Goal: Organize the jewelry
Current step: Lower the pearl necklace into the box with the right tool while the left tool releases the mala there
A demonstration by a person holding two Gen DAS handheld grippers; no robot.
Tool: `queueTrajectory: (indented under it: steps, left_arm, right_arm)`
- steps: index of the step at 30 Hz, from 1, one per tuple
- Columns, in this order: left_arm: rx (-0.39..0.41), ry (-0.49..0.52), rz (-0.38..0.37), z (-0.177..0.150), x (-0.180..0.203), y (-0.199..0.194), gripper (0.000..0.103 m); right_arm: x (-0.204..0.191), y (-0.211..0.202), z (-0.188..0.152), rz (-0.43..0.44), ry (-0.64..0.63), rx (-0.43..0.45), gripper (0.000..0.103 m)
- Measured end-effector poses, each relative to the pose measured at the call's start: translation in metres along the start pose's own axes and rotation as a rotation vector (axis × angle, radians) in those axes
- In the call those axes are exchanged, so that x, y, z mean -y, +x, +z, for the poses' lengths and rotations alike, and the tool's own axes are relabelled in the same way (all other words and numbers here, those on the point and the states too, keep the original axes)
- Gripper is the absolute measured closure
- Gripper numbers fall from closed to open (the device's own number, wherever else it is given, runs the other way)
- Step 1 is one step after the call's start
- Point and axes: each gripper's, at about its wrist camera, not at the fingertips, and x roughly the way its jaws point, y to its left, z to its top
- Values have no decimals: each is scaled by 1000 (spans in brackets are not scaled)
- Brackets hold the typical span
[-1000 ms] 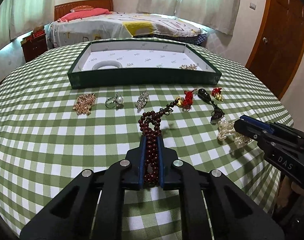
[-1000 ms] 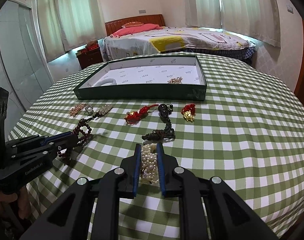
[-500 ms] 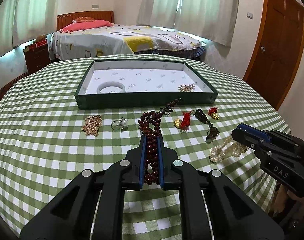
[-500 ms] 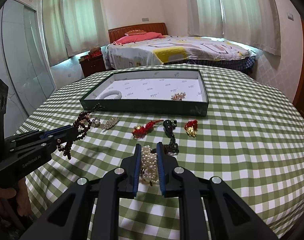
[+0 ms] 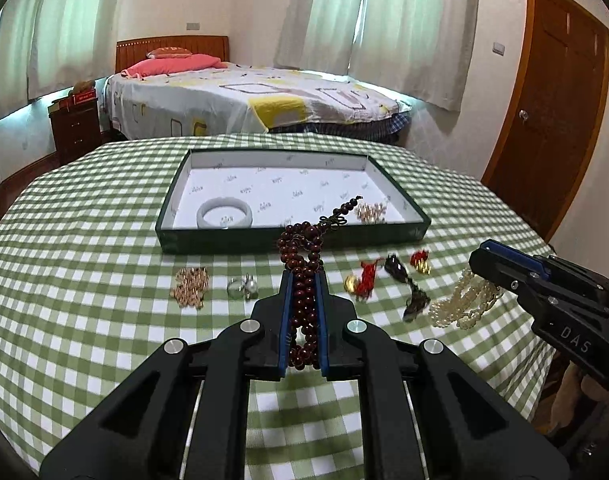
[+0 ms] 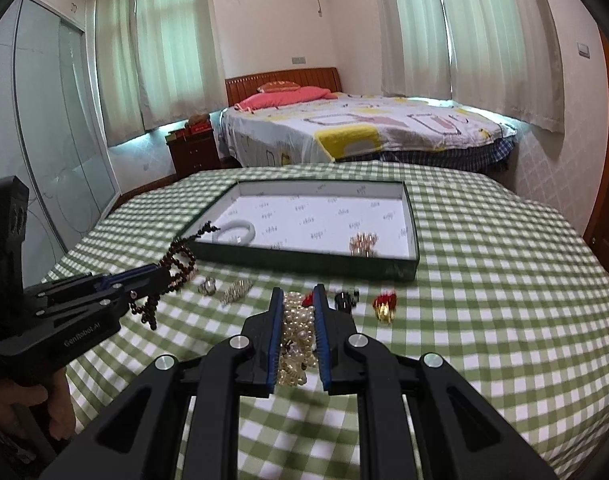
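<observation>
With your left gripper (image 5: 303, 280) clamping dark red wooden beads (image 5: 302, 258) and right gripper (image 6: 298, 312) clamping a pearl strand (image 6: 298, 330), the green tray (image 5: 288, 240) holds two pieces; several remain.

Left gripper (image 5: 303, 280) is shut tight on a dark red bead string (image 5: 302, 264), up off the table (image 5: 84, 280) w/ green check cloth. Right gripper (image 5: 484, 258) at the right edge holds a bunch of pearls (image 5: 462, 304), hanging just above the cloth. Green tray (image 5: 264, 240) sits behind, w/ a white bangle (image 5: 224, 214) & a small gold piece (image 5: 370, 212) inside. On the cloth near the tray: gold cluster (image 5: 190, 286), ring (image 5: 242, 288), red charm (image 5: 364, 280), dark pendant (image 5: 408, 284), red & gold charm (image 5: 420, 262).
</observation>
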Motion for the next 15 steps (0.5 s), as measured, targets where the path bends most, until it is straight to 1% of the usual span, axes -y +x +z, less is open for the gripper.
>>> queueTrajectory:
  steps: [6,10,15]
  left_arm:
    - [28,-1,-11,25,2,8,92]
    - [51,16,-20,49,8,22,92]
    - [72,13,-26,77,9,43,92]
  right_arm:
    - [1,9,30,16,-7,42,87]
    - [1,23,54,21,-28,70,87]
    - [0,44,83,29,-49,98,87]
